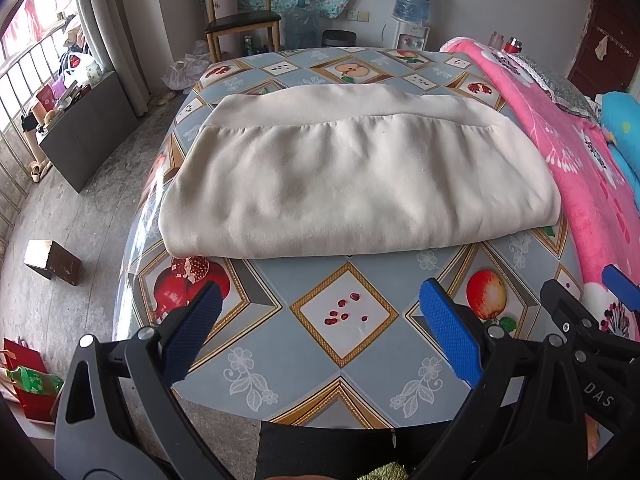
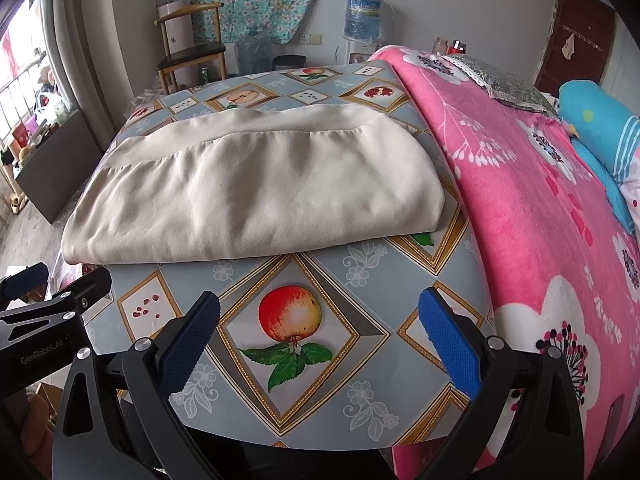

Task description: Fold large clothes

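A lived-in home bedroom: pink floral blanket (image 2: 520, 208) on the bed, wooden chair (image 1: 240, 20), water dispenser (image 1: 412, 12).

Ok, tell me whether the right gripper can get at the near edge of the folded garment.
Probably yes. The right gripper is open, and only bare tablecloth lies between it and the cream garment.

The garment (image 1: 352, 176) in the middle is plain cream. The tablecloth (image 1: 344, 344) is grey-blue with gold diamonds, red fruit and white flowers. At the right, the blanket (image 2: 532, 216) is pink with white flowers. The pads (image 1: 450, 330) are blue.
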Demonstrator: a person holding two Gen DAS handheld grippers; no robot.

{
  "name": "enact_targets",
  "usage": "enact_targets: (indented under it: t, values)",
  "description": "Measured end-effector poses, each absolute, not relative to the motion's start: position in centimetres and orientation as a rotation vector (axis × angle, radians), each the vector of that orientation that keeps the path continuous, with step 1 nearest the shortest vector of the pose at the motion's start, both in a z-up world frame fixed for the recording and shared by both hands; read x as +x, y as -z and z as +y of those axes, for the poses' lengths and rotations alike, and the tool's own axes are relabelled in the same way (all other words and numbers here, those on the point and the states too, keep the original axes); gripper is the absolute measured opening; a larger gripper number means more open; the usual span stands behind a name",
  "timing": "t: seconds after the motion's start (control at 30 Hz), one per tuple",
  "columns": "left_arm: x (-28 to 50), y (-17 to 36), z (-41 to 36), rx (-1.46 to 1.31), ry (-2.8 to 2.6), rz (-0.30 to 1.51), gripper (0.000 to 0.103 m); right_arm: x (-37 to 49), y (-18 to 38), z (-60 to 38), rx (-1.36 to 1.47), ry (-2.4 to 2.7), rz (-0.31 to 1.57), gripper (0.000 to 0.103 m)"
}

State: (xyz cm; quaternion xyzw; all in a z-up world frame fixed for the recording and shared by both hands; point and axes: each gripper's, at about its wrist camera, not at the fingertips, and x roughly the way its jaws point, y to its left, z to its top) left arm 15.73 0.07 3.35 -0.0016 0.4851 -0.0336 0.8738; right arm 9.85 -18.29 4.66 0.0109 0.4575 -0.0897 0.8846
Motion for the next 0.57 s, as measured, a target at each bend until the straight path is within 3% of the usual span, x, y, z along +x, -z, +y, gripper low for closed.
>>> enact_targets:
  t: [0.57]
  values:
    - [15.86,-3.65,-0.01,-0.004,0.070,1.011,0.095,9.75,-4.75,-18.25,0.024,0.191,0.950,0.097]
